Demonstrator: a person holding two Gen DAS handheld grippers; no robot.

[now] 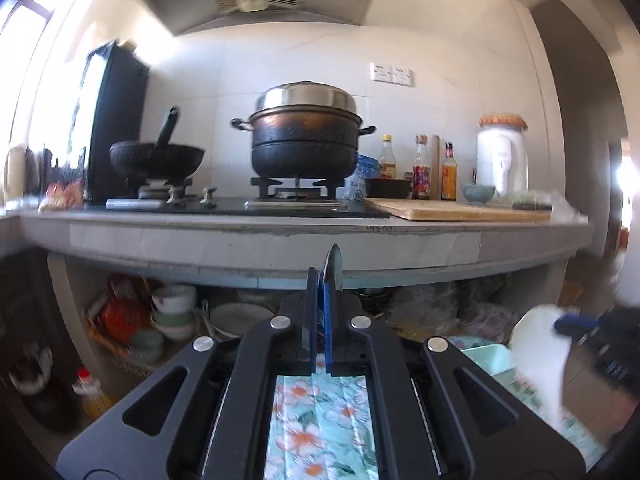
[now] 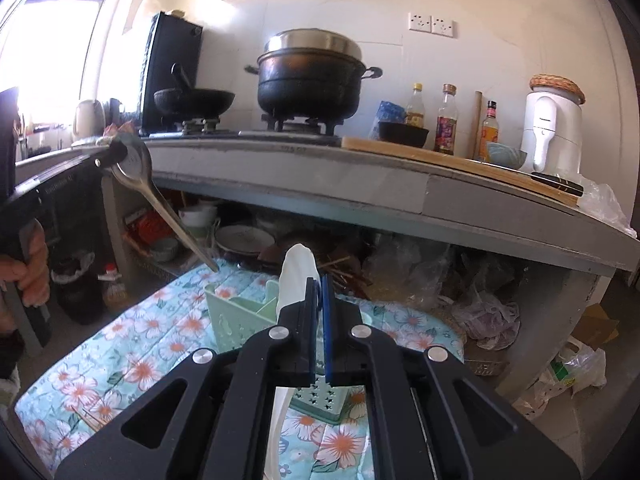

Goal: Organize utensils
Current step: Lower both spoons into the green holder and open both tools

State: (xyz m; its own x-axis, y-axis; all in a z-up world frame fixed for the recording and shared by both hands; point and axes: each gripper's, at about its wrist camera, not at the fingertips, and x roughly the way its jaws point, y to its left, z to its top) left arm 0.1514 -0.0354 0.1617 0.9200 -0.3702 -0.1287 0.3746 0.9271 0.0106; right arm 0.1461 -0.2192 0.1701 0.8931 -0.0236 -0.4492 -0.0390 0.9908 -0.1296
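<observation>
My left gripper (image 1: 320, 276) is shut on a metal spoon (image 1: 333, 266), seen edge-on between its pads. In the right wrist view that gripper (image 2: 116, 154) holds the spoon (image 2: 160, 204) by the bowl, handle slanting down toward the floral cloth (image 2: 132, 344). My right gripper (image 2: 319, 284) is shut on a white plastic spoon (image 2: 296, 276), held just above the pale green utensil holder (image 2: 240, 320) that stands on the cloth. The white spoon (image 1: 540, 356) and right gripper (image 1: 576, 324) show blurred at the right in the left wrist view.
A concrete counter (image 2: 360, 184) carries a gas stove, a wok (image 1: 156, 158), a black steamer pot (image 1: 304, 140), bottles, a cutting board (image 1: 460, 210) and a white appliance (image 2: 554, 132). Bowls and plates (image 1: 172, 312) sit under it. Plastic bags (image 2: 560, 372) lie at the right.
</observation>
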